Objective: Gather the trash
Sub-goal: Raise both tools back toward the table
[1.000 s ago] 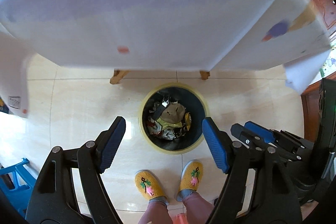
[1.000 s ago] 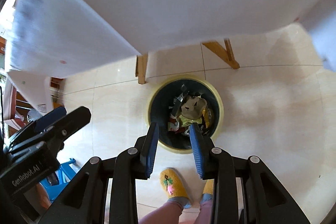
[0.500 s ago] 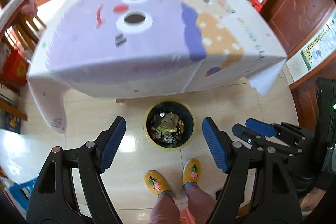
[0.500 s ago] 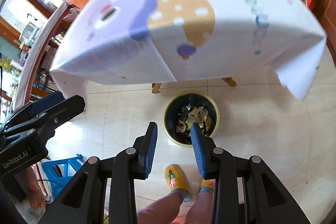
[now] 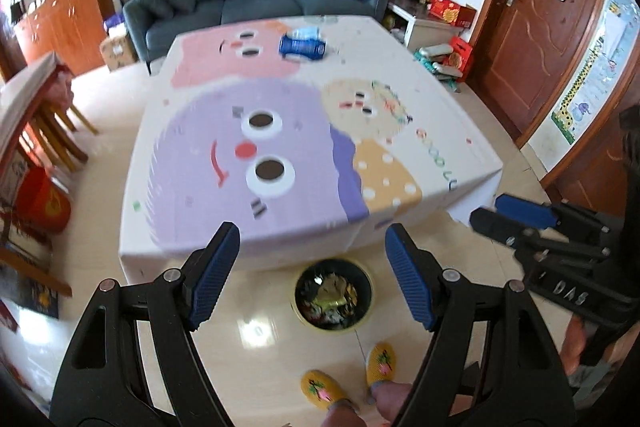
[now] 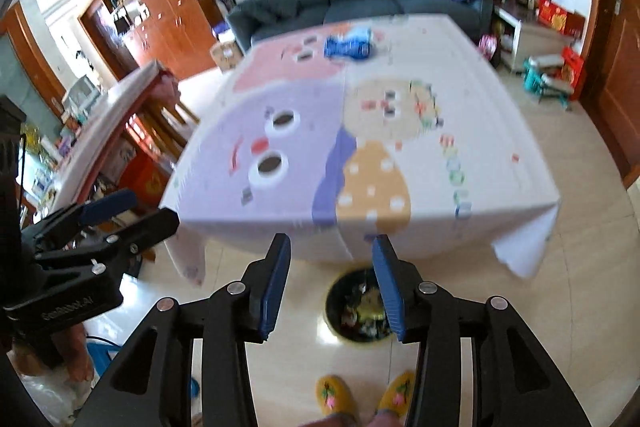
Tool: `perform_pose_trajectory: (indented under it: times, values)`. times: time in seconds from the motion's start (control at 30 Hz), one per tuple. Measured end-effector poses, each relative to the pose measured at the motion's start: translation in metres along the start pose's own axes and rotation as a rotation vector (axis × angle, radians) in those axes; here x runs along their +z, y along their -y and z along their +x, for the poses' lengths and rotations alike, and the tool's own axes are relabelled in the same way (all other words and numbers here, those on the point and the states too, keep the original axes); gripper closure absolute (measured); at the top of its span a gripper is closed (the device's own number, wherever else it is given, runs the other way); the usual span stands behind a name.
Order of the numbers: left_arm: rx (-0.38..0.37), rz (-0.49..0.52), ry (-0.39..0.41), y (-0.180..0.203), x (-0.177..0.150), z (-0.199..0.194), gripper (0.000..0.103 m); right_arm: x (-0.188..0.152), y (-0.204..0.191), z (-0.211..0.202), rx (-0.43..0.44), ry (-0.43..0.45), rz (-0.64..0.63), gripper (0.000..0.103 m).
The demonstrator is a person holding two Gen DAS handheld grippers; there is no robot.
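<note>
Above the yellow-rimmed dark trash bin (image 5: 333,296), both grippers (image 5: 312,271) (image 6: 330,287) released and empty; next, reaching across the table for the crumpled blue wrapper (image 5: 302,47).

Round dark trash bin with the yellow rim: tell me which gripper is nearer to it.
Roughly equal; I cannot tell. The bin sits on the floor at the table edge. Left gripper and right gripper both hover above it, open and empty.
</note>
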State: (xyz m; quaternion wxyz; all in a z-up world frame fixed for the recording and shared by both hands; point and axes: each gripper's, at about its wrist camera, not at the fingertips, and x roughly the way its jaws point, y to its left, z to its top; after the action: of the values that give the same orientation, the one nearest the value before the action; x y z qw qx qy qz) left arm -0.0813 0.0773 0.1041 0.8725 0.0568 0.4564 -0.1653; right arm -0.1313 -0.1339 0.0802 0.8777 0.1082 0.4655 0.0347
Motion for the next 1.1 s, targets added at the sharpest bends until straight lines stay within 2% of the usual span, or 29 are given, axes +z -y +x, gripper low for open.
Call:
perform_pose_trajectory:
  times: [0.2,0.47,0.67,0.9,1.1]
  values:
    - [0.003,0.101,0.058,0.003,0.038,-0.014,0.030,0.039,0.000,-0.022,-0.022,0.067,0.020,0.059]
    - [0.033,0.238,0.081,0.013,0.103,-0.001,0.030,0.090,0.019,-0.015,-0.021,0.066,0.042,0.059]
    - [0.074,0.291,0.064,0.014,0.161,0.025,0.030,0.140,0.045,0.017,0.017,0.069,0.046,0.059]
    - [0.133,0.400,0.012,0.018,0.218,0.062,0.030,0.200,0.076,0.058,0.042,0.049,0.079,0.059]
    - [0.100,0.485,-0.051,0.019,0.263,0.101,0.030,0.241,0.093,0.093,0.032,0.023,0.123,0.059]
